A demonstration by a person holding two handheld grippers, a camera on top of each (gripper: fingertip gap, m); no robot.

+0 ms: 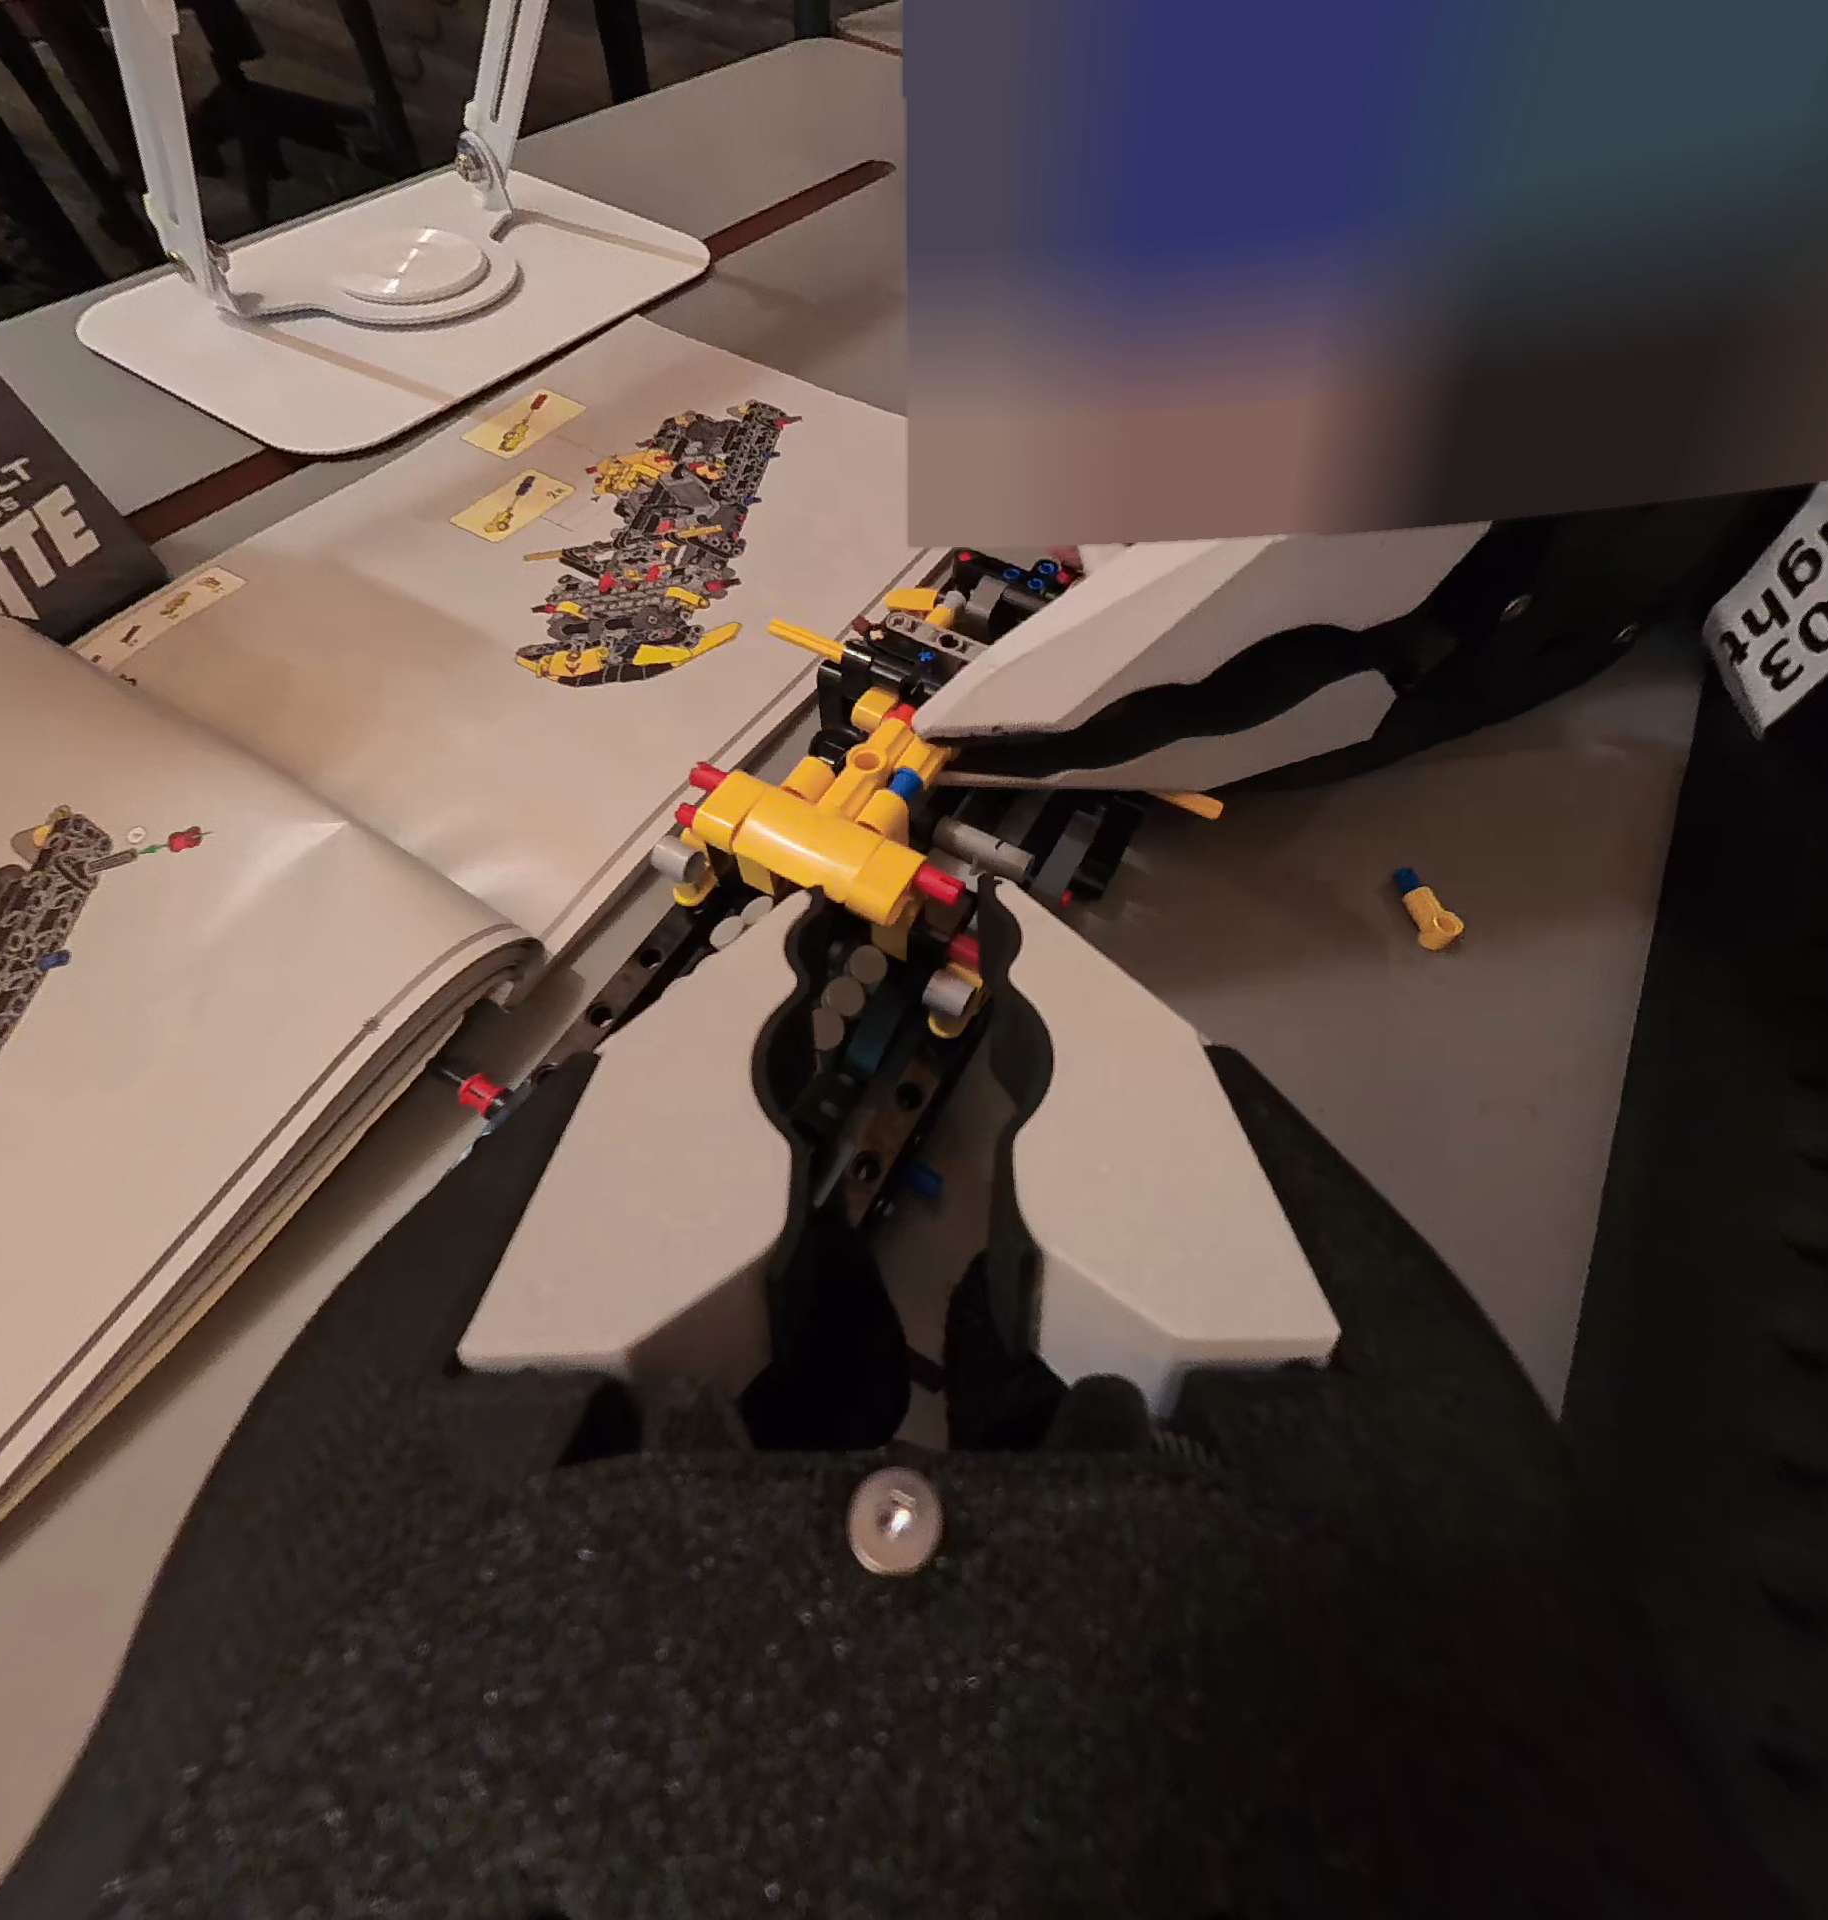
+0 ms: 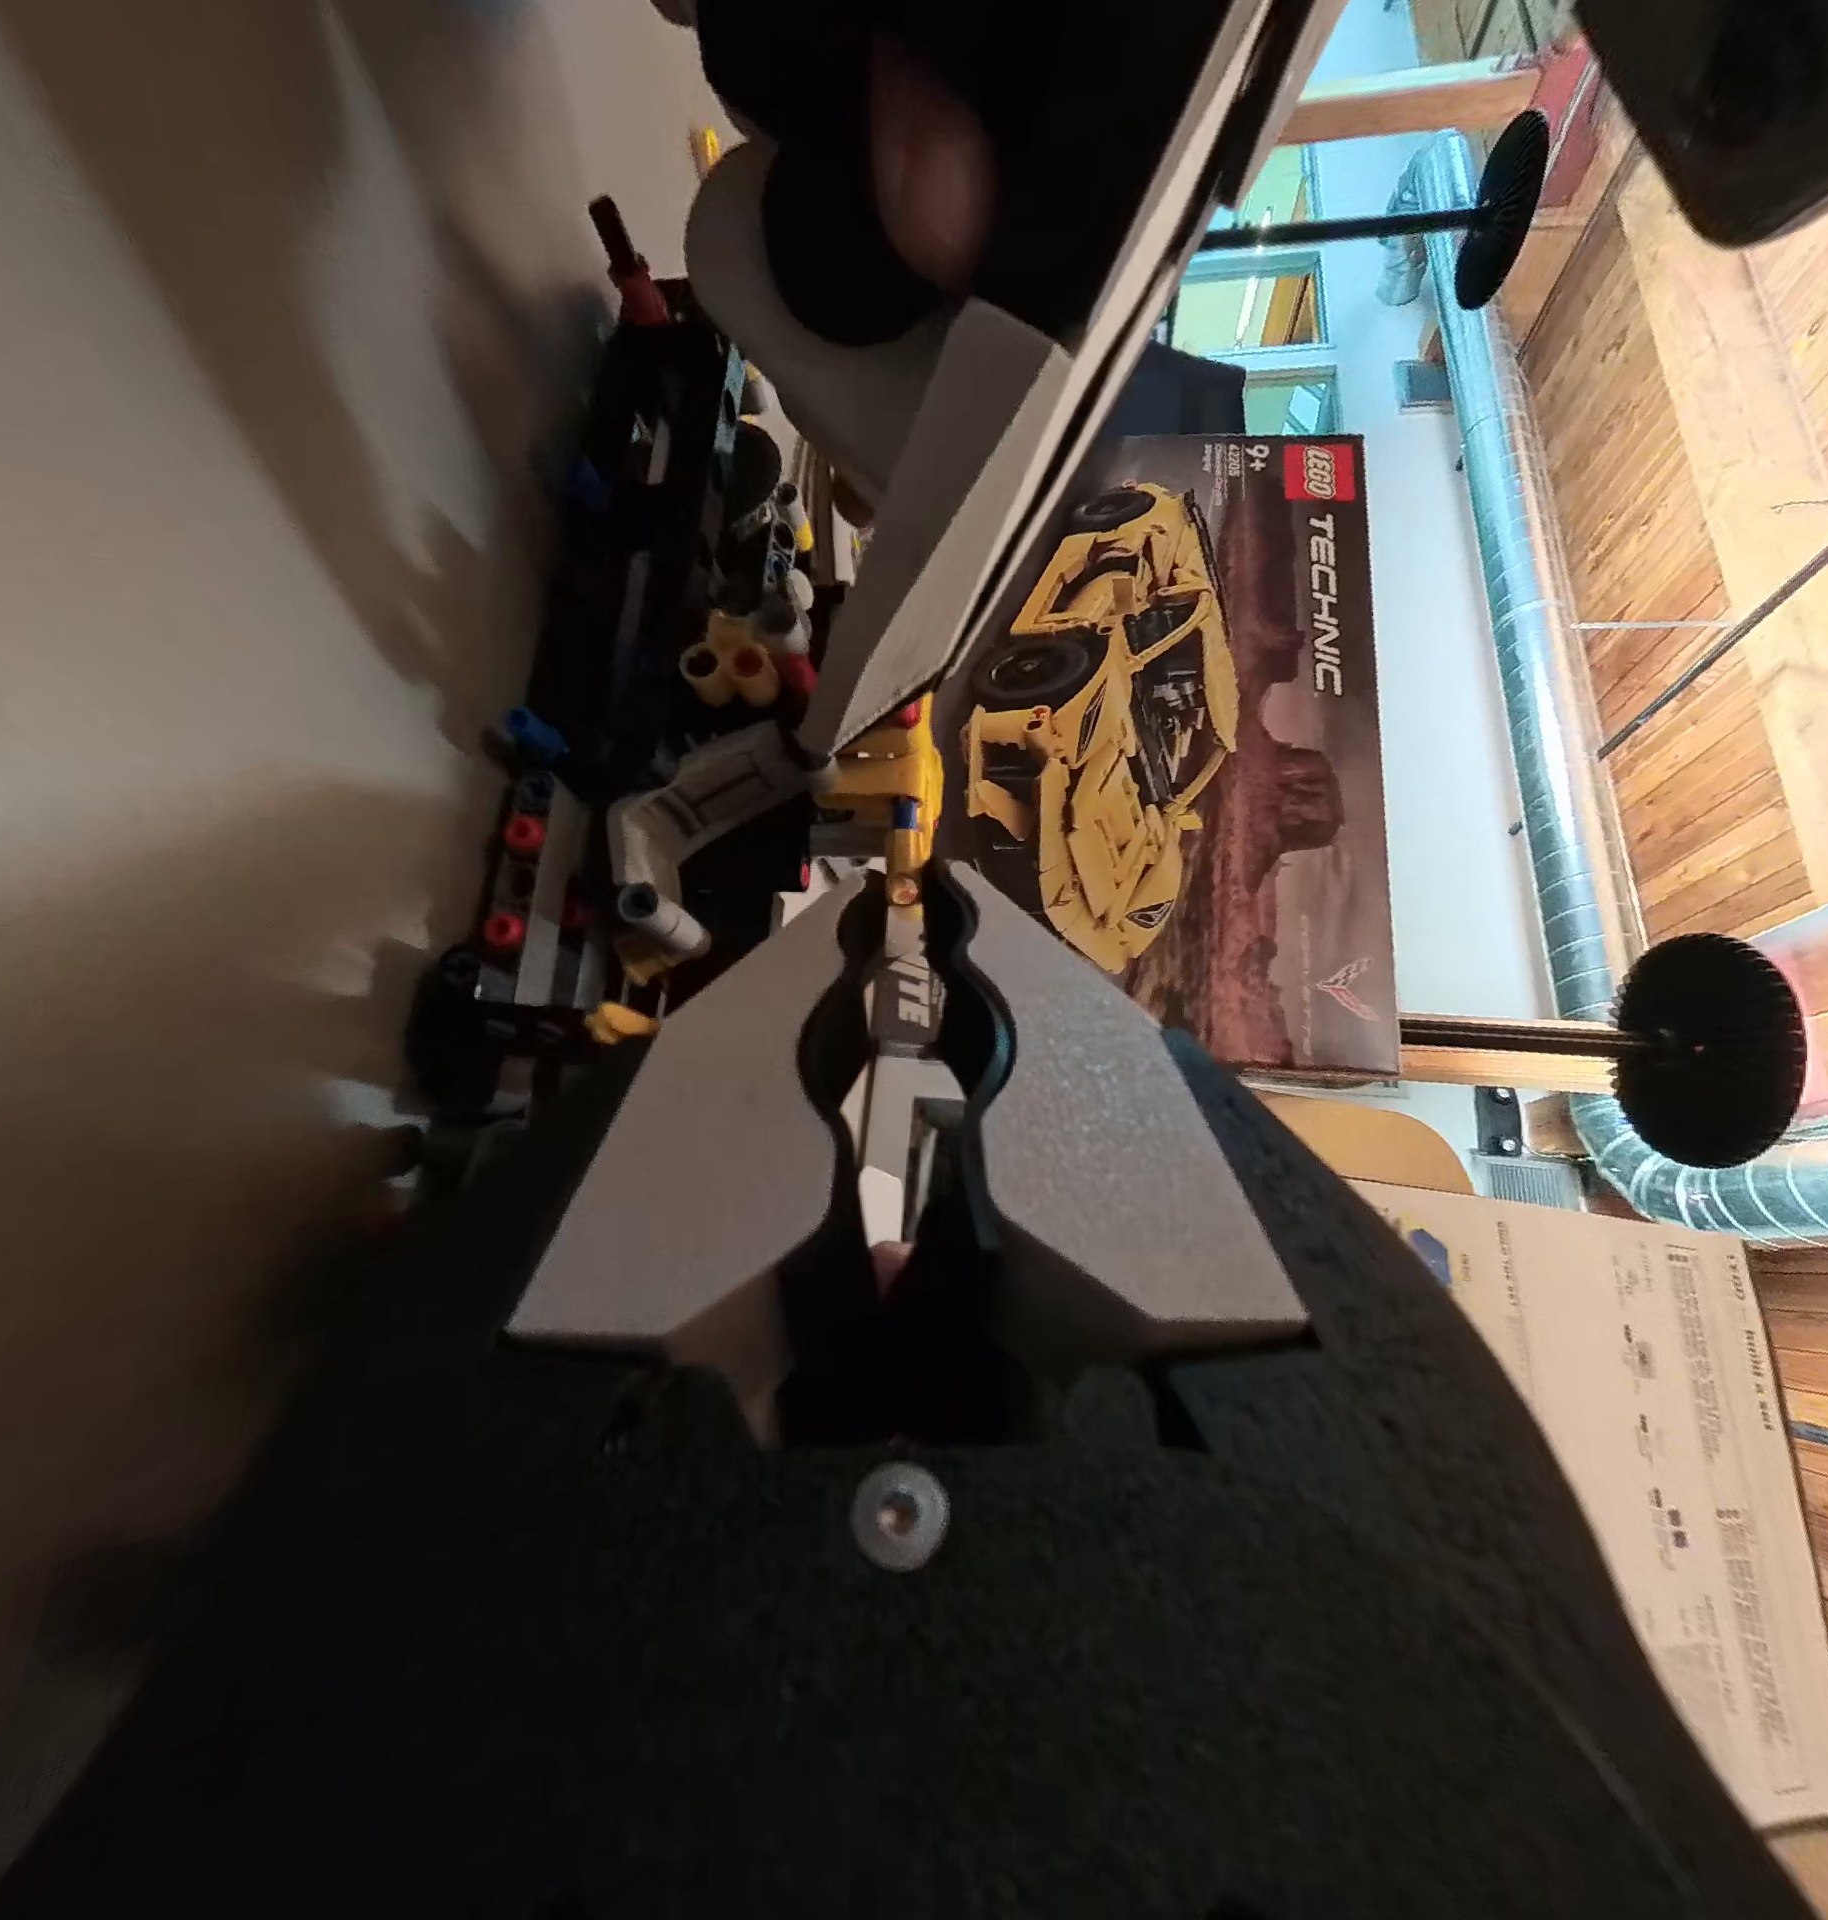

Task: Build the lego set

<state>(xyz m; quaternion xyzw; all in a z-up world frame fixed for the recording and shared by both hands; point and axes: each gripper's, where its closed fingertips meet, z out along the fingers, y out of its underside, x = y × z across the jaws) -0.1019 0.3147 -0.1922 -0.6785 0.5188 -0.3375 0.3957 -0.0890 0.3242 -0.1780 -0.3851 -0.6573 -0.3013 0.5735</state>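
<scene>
The part-built lego model [image 1: 920, 644], a black frame with yellow, red and blue parts, lies on the table beside the open instruction booklet [image 1: 370, 748]. My left gripper [image 1: 899, 899] is closed on the model's yellow block [image 1: 816, 842] at the near end. My right gripper [image 1: 931, 753] comes in from the right and is shut on a small yellow connector with a blue pin [image 1: 889, 774], held against the top of that block. In the right wrist view, my right gripper [image 2: 905, 883] pinches the yellow connector [image 2: 905, 831], with the left gripper's fingertip [image 2: 822, 743] just above it and the model [image 2: 619, 727] to the left.
A loose yellow connector with a blue pin [image 1: 1429, 914] lies on the table to the right. A white stand base [image 1: 390, 312] and a dark booklet [image 1: 27, 540] sit behind the instructions. The lego box [image 2: 1253, 748] stands behind the model, and a cardboard sheet [image 2: 1616, 1507] lies nearby. My two grippers' fingertips are within a few centimetres of each other.
</scene>
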